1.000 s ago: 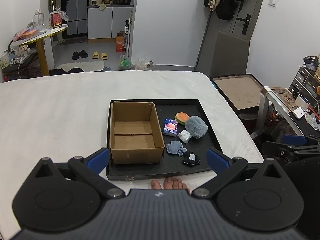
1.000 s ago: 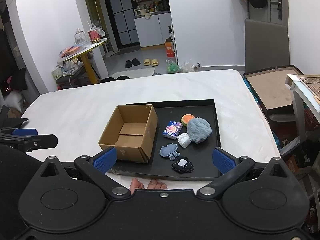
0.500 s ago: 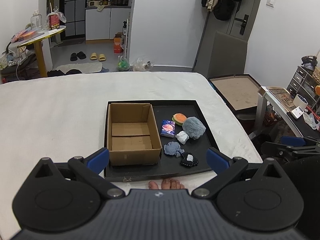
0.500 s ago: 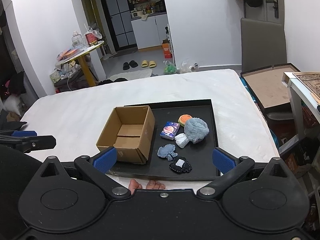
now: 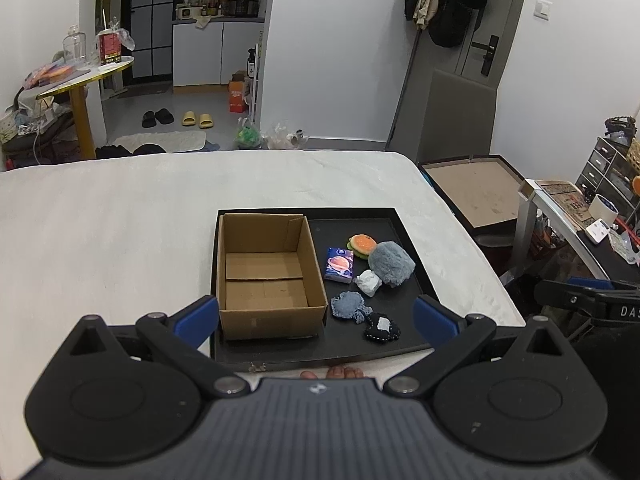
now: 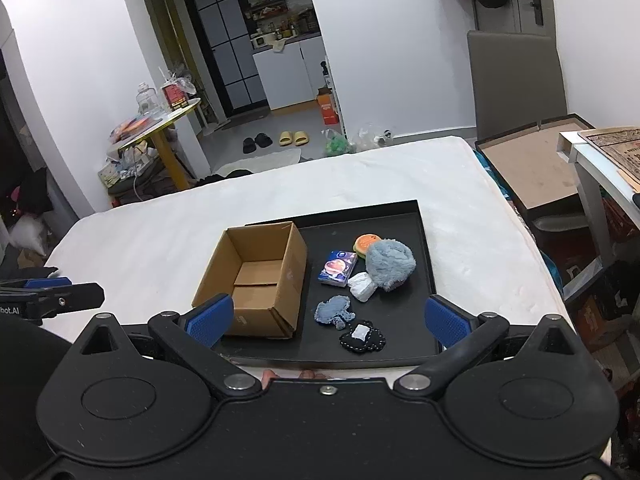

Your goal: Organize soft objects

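Observation:
A black tray (image 5: 360, 216) (image 6: 424, 248) lies on the white bed. An empty open cardboard box (image 5: 264, 276) (image 6: 256, 276) stands on its left half. Right of the box lie a blue tissue pack (image 5: 339, 265) (image 6: 338, 268), an orange burger plush (image 5: 362, 245) (image 6: 366, 243), a grey fluffy ball (image 5: 391, 263) (image 6: 390, 260), a white wad (image 5: 369, 282) (image 6: 362, 286), a blue fabric patch (image 5: 349, 306) (image 6: 334, 310) and a black patch with a white label (image 5: 382, 328) (image 6: 362, 336). My left gripper (image 5: 316, 320) and right gripper (image 6: 326, 318) are both open and empty, held above the tray's near edge.
The white bed (image 5: 100, 232) spreads left and behind the tray. A black-framed board (image 5: 476, 196) and a cluttered desk (image 5: 580, 216) stand to the right. A yellow table (image 6: 160, 132) stands at the back left. Toes (image 5: 336, 372) show below the tray.
Both grippers have risen and drawn back slightly, so the tray and box look smaller and farther. The objects on the tray have not moved.

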### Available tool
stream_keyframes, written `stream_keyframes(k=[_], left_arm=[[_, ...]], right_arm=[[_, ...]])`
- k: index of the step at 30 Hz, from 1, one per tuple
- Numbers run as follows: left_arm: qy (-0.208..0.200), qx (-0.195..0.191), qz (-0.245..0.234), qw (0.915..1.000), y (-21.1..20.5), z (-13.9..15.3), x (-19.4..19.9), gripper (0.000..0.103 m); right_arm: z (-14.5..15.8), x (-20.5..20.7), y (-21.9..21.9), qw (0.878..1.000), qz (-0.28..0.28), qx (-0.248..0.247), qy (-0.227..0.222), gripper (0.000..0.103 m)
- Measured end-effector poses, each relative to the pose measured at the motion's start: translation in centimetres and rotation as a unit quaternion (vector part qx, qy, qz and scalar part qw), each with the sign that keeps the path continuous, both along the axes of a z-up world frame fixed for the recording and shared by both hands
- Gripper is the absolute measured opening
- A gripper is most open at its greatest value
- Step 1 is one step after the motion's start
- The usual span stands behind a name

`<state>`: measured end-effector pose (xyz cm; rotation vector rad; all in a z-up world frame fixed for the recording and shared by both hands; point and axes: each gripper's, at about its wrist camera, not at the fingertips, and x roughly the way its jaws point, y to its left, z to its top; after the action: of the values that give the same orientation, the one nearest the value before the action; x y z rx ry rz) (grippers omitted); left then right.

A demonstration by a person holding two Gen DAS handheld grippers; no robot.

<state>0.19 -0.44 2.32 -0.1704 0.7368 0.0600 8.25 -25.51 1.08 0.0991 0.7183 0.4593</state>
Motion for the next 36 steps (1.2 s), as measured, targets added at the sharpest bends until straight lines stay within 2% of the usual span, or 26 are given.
stream_keyframes(k=[5,17,36], left_arm=[[0.003,-0.001,0.0,1.0,0.3,-0.7,0.7,0.103],[0.005,-0.02,0.009,0.9998,2.0,-2.8,2.6,0.102],[0.035,-0.016,0.042,0.9984,4.2,-6.4,6.6,0.102]], right_arm=[[-0.3,0.7,-0.1,1.0,-0.002,-0.024,-0.008,0.103],[-2.7,2.7,-0.7,0.999,-0.009,-0.034,0.01,0.103],[-6.5,6.5,-2.1,0.999,-0.016,-0.017,0.033,0.103]])
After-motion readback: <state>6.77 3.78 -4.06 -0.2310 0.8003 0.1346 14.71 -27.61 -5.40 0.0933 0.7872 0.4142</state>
